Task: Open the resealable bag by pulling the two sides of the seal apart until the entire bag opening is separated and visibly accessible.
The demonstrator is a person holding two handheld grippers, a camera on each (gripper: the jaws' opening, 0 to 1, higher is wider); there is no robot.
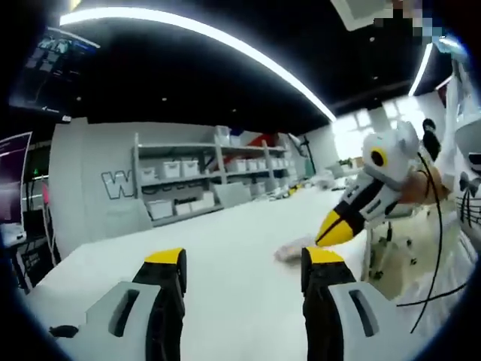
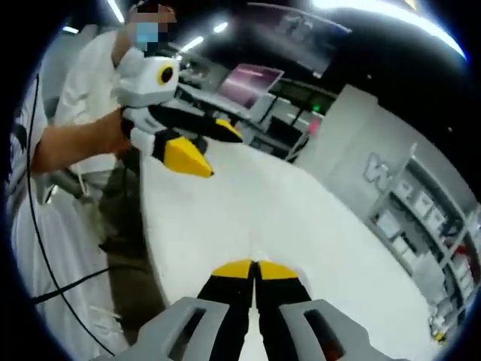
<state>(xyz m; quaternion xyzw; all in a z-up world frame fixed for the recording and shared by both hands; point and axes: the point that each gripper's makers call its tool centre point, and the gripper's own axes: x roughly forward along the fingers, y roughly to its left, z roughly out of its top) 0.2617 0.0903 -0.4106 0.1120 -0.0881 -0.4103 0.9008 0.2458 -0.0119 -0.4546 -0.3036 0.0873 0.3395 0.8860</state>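
The resealable bag (image 1: 288, 251) is a pale, see-through patch lying flat on the white table (image 1: 225, 233), just left of my left gripper's right jaw. My left gripper (image 1: 242, 261) is open with nothing between its yellow-tipped jaws. It also shows held in a hand above the table's edge, as the left gripper (image 2: 204, 144). My right gripper (image 1: 332, 228) comes in from the right, tip pointing down at the bag. In its own view the right gripper (image 2: 255, 268) is shut, with a faint clear crease of the bag (image 2: 252, 242) right at its tips. I cannot tell if it pinches the bag.
A person in a white shirt (image 2: 83, 83) stands at the table's edge (image 2: 150, 248), with black cables (image 2: 45, 256) hanging beside them. Shelves of white bins (image 1: 203, 177) line the far grey wall. Monitors (image 2: 254, 84) stand beyond the table.
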